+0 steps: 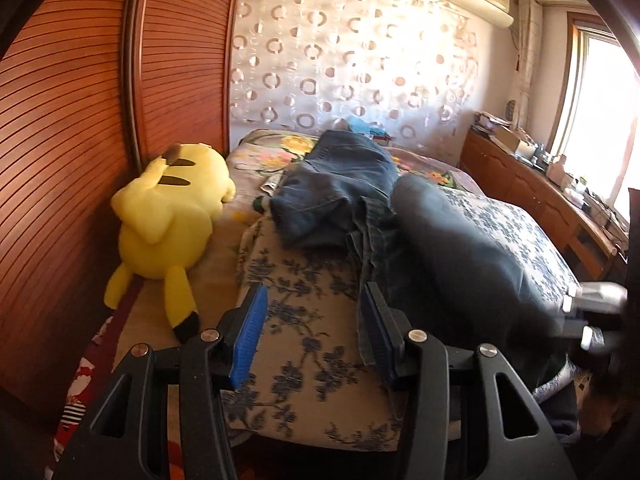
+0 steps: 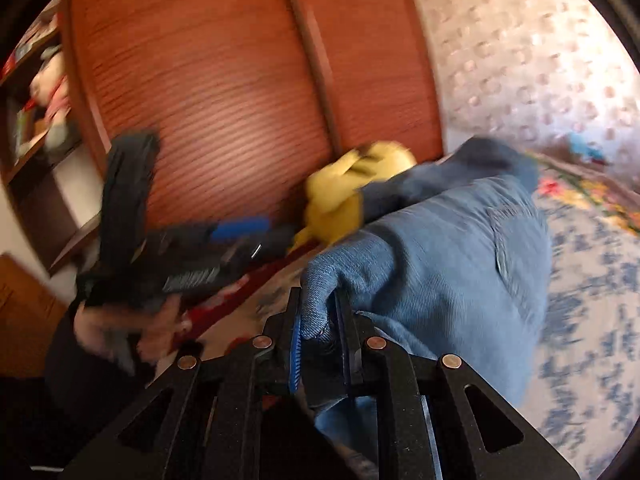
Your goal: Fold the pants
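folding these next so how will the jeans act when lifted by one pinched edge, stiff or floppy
Probably floppy: the jeans sag from the right gripper, whose pads clamp a bunched edge. Likely heavy for cloth, since the denim looks thick and ribbed. Unlikely to slip, as the fold fills the narrow gap; the left gripper stands open.

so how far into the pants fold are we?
Early. Done: the right tool is clamped on a bunched end of the jeans and holds it off the bed. In hand: carrying that end. The left tool is open, holding nothing. Left: the jeans still lie rumpled, no neat fold visible.
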`<state>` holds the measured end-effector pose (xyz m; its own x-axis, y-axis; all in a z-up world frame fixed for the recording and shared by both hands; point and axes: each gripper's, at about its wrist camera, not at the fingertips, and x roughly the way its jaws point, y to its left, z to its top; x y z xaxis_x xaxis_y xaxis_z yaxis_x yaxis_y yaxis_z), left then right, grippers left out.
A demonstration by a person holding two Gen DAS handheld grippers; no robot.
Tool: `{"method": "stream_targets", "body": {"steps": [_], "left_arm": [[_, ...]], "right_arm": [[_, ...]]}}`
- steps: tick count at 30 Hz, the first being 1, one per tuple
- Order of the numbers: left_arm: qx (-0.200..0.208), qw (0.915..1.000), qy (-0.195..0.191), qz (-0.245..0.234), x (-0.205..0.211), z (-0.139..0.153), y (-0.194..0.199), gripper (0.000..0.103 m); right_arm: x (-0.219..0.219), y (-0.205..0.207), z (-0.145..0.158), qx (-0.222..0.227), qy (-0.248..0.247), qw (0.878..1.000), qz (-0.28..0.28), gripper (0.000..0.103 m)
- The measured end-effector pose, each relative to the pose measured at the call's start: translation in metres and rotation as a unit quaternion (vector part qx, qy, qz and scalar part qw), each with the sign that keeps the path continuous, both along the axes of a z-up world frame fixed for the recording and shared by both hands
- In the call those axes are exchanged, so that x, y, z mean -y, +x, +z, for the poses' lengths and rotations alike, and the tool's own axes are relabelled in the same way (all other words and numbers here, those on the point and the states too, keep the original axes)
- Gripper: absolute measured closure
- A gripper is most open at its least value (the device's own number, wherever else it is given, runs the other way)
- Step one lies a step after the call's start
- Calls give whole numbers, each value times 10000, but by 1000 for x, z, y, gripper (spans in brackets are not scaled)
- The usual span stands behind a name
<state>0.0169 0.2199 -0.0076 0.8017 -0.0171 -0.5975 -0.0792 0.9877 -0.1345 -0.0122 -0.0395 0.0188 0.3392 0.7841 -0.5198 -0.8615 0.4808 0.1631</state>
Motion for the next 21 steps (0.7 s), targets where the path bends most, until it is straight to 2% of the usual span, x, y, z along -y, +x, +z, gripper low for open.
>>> {"method": "stream_targets", "body": {"steps": [7,9,12,14,16,19,20,21], "left_arm": [[-3,9998,0,-175,9,-3,19,53],[-31,9997,7,-247,16,-2,24,53],[-42,9992,11,-391,27,-2,32,53],[-47,9989,3,-464,33,-1,35,53],[-28,9985,-16,-540,38,1,36,53],[7,9979,-76,-639,43,4,35,52],[36,9977,-72,-670,46,6,35,47],[53,9976,-66,-685,47,7,34,37]], "right_arm": [[-3,16,-40,-423,-721,9963,191,88],[-3,18,-37,-391,-784,9961,121,87],[-5,4,-27,-236,-757,9968,90,80],[-2,-5,-20,-124,-751,9971,74,66],[4,-10,-14,3,-754,9972,-1,58],[16,-20,-5,164,-682,9975,-83,58],[20,-26,-1,236,-657,9974,-161,57],[29,-29,5,288,-615,9974,-246,57]]}}
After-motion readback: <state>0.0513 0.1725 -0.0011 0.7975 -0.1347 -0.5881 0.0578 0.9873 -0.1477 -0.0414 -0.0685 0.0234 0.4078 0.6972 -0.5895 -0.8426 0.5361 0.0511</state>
